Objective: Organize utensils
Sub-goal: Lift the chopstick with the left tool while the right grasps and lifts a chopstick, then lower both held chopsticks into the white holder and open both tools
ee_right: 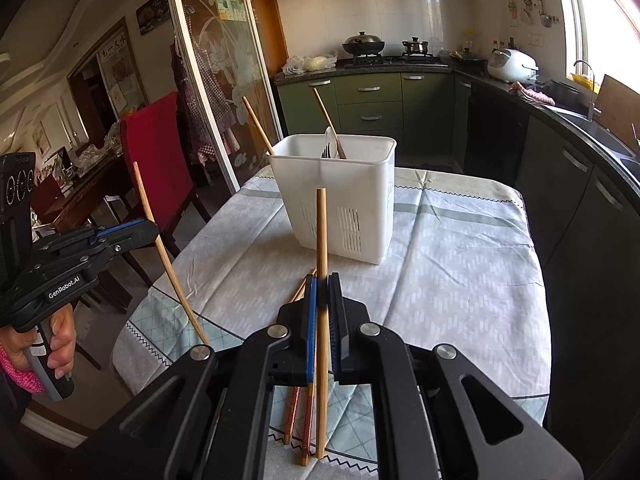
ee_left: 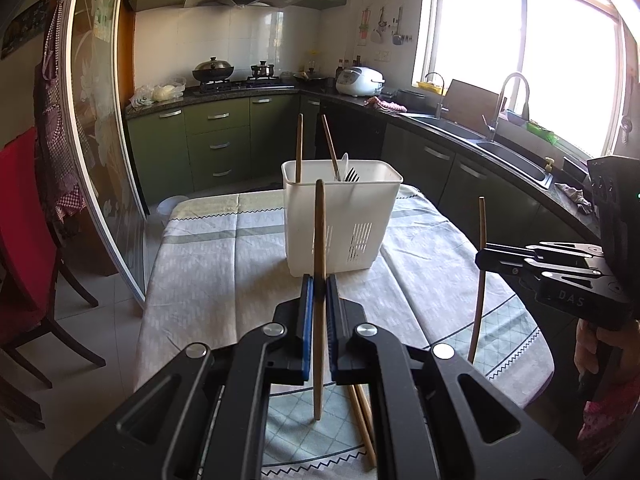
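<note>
Chopsticks stand nearly upright in both hands, one pinched in the left gripper (ee_left: pixel 319 292) and one in the right gripper (ee_right: pixel 322 292), each clamped tight on its stick, probably so the lower tips can drop straight into the white holder (ee_left: pixel 340 216) ahead. That holder stands on the cloth-covered table (ee_right: pixel 460 264) and already holds two chopsticks, a dark fork and a white spoon. Two more chopsticks (ee_right: pixel 300 412) lie flat on the cloth beneath the grippers, not yet sorted.
</note>
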